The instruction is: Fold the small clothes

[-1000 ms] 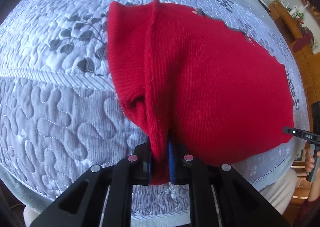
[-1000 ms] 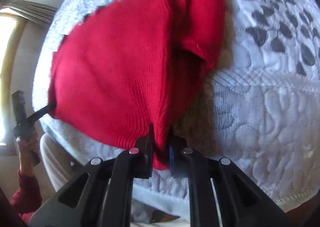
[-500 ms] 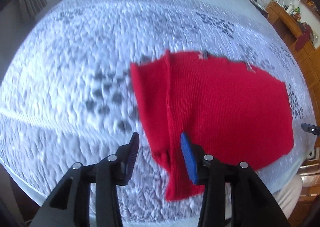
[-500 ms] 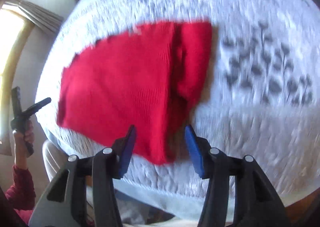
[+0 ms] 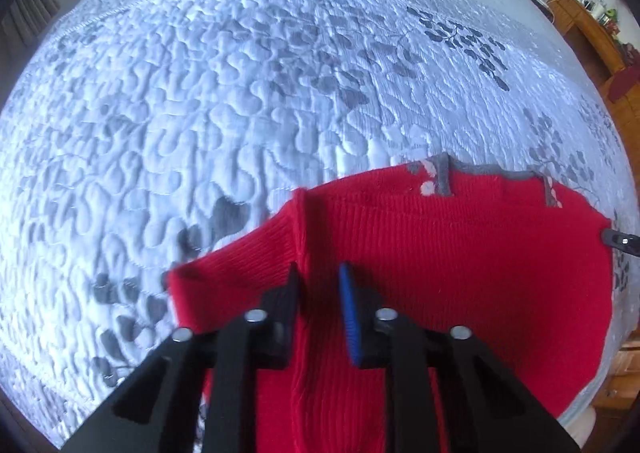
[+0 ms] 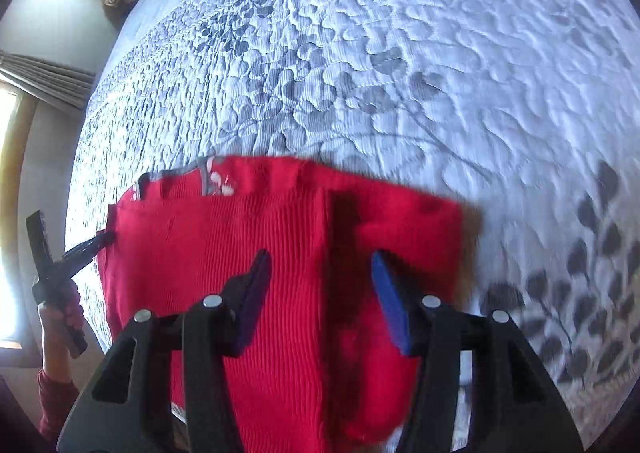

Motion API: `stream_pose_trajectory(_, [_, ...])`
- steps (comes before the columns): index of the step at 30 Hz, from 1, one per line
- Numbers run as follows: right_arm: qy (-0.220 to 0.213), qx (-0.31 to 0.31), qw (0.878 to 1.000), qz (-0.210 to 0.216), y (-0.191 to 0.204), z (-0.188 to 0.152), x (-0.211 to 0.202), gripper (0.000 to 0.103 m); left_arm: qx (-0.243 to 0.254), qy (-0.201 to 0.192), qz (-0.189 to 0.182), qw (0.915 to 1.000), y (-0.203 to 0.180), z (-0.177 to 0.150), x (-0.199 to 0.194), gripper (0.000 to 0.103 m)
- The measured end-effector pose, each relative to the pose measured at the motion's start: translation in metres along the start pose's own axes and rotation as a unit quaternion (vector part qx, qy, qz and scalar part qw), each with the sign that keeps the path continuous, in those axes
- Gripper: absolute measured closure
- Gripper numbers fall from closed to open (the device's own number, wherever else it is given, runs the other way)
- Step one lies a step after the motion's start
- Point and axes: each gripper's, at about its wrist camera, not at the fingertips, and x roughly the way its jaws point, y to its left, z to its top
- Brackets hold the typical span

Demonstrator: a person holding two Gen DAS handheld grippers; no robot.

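red knit sweater lies folded on the quilted bedspread, long axis across us, gray collar edge pointing away. we hold both grippers, left and right, spread apart above it, gripping nothing.

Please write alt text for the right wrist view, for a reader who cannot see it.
An open right gripper hovers over a red sweater lying on a quilted bedspread. At the left edge, a hand holds the left gripper at the sweater's side.
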Motion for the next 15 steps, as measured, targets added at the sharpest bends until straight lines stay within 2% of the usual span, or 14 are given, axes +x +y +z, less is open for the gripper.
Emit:
stream_pose_trajectory(1, [0.001,-0.006,1.0,0.001,0.002,0.002,0.003,0.069,-0.002,0.001,-0.001,1.0,0.0,0.002,0.003,0.093])
stream_pose_trajectory(2, [0.003,-0.011,1.0,0.002,0.004,0.003,0.003,0.088,-0.002,0.001,0.0,1.0,0.0,0.003,0.005,0.096])
stream_pose_trajectory(3, [0.006,-0.016,1.0,0.005,0.006,0.004,0.004,0.098,-0.002,0.0,0.001,1.0,0.0,0.004,0.005,0.098])
stream_pose_trajectory(6, [-0.021,-0.032,0.999,0.027,0.013,0.004,-0.011,0.099,-0.009,-0.017,-0.007,0.9998,0.001,0.006,-0.002,0.099])
stream_pose_trajectory(10, [-0.077,-0.042,0.994,0.064,0.017,0.011,-0.045,0.099,-0.016,-0.077,-0.034,0.9963,0.004,0.012,-0.03,0.099])
stream_pose_trajectory(13, [-0.089,-0.038,0.994,0.047,0.013,0.02,-0.045,0.099,-0.018,-0.1,-0.018,0.9946,0.004,0.02,-0.035,0.099])
stream_pose_trajectory(15, [-0.079,-0.014,0.996,0.037,0.001,0.025,-0.03,0.099,-0.017,-0.1,-0.002,0.9948,0.008,0.022,-0.027,0.099])
